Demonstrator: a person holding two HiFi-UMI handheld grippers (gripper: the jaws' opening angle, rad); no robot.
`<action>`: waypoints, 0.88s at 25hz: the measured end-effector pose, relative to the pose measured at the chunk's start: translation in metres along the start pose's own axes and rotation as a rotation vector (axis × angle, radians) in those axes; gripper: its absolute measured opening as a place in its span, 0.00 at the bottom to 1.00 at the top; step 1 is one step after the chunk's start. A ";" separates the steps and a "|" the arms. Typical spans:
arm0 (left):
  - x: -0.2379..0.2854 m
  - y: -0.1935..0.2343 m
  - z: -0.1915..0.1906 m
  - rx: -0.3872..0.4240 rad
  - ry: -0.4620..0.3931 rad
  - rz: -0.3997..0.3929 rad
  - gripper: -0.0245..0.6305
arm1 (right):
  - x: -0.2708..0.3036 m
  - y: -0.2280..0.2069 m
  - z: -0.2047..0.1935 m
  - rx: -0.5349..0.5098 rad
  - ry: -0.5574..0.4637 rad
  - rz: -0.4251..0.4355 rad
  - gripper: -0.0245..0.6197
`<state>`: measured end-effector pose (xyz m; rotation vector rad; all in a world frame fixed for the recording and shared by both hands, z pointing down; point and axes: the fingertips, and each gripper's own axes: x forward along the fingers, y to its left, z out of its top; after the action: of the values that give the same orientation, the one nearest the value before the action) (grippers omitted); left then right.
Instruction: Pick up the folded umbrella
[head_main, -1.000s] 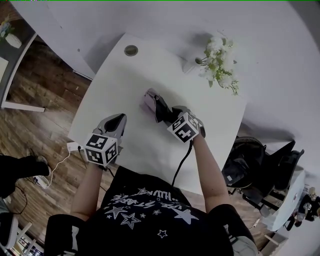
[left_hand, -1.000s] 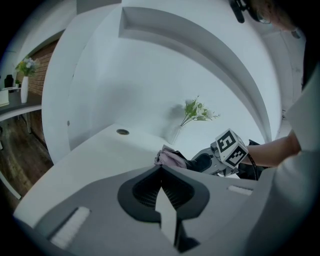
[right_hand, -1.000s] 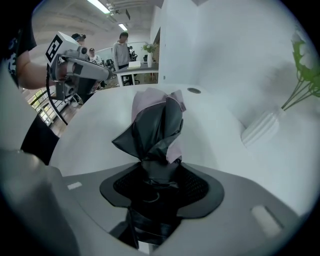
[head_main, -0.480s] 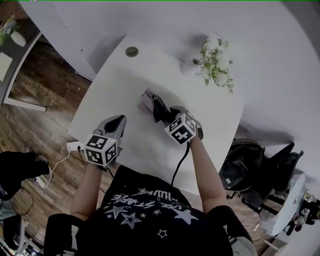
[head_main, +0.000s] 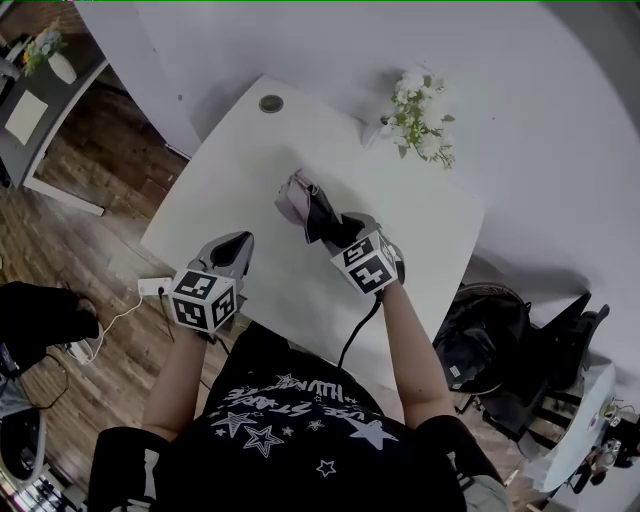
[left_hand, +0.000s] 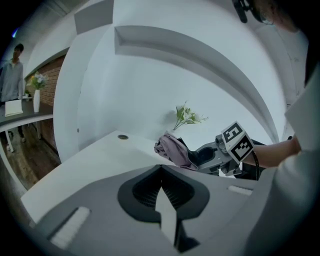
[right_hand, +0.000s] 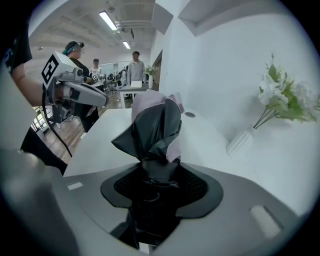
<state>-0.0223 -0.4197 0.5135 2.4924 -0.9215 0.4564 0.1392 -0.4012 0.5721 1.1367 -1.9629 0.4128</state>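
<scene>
The right tongs (head_main: 330, 228) clench the dark handle end of the folded umbrella (head_main: 298, 198) over the middle of the white desk (head_main: 225, 175), its crumpled lilac and black canopy angled up away from the desk top. The left tongs (head_main: 238, 240) are clamped together on nothing, over the desk's near left edge, well apart from the umbrella. Bare desk lies around the umbrella on every side. A vase of white flowers (head_main: 417, 105) stands near the far right corner against the wall, and a round cable grommet (head_main: 271, 103) sits near the far corner. Beyond the left edge lies wooden floor with a power strip (head_main: 152, 288)
</scene>
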 end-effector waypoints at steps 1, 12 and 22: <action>-0.004 -0.004 -0.001 0.000 -0.005 0.006 0.04 | -0.005 0.002 -0.001 0.006 -0.011 0.001 0.40; -0.061 -0.062 -0.031 -0.007 -0.083 0.056 0.04 | -0.073 0.041 -0.030 0.044 -0.089 -0.007 0.40; -0.100 -0.122 -0.058 0.001 -0.141 0.084 0.04 | -0.135 0.069 -0.076 0.083 -0.157 -0.003 0.40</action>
<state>-0.0212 -0.2546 0.4832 2.5202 -1.0836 0.3106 0.1540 -0.2402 0.5217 1.2574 -2.0965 0.4171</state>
